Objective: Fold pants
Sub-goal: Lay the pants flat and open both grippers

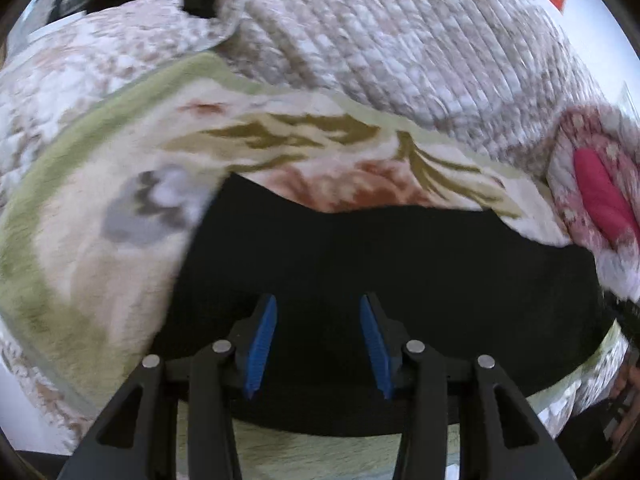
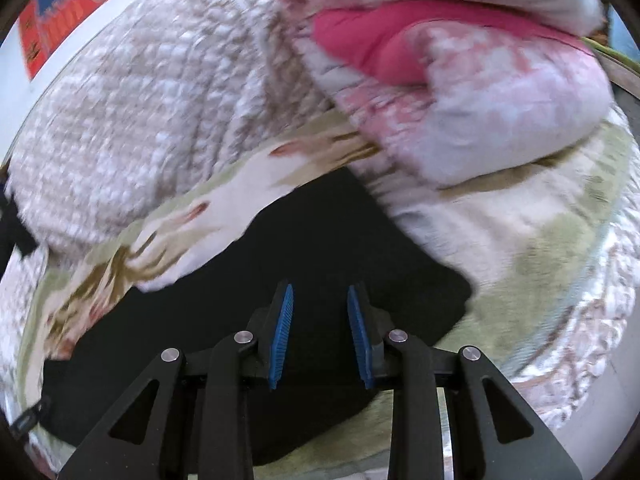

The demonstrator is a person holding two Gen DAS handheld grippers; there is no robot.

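Pants (image 1: pixel 380 280): black, lying spread on a floral blanket on a bed. They appear as a flat dark slab with a fairly straight far edge, so they may already be doubled over; the frames are blurred and the number of layers cannot be told. They lie directly ahead of both cameras, presumably so either tool can reach an edge.

Left claw (image 1: pixel 318 304): blue ribbed pads set moderately apart, nothing between them. It hangs over the middle of the black cloth; whether it touches the cloth cannot be told.

Right claw (image 2: pixel 320 292): pads a little apart, narrower than the left, also empty. It sits above the cloth near its far corner, likely placed to take that edge for a fold.

Floral blanket (image 1: pixel 100 264): cream with a green border and olive leaf print, serving as the smooth working surface under the pants.

Quilted coverlet (image 1: pixel 400 48): beige and white, ribbed, heaped behind the blanket, apart from the pants.

Pink-and-white quilt (image 2: pixel 500 92): bunched beside the pants, overlapping the blanket's edge close to the black cloth.

Red-and-blue poster (image 2: pixel 60 12): on the far wall.
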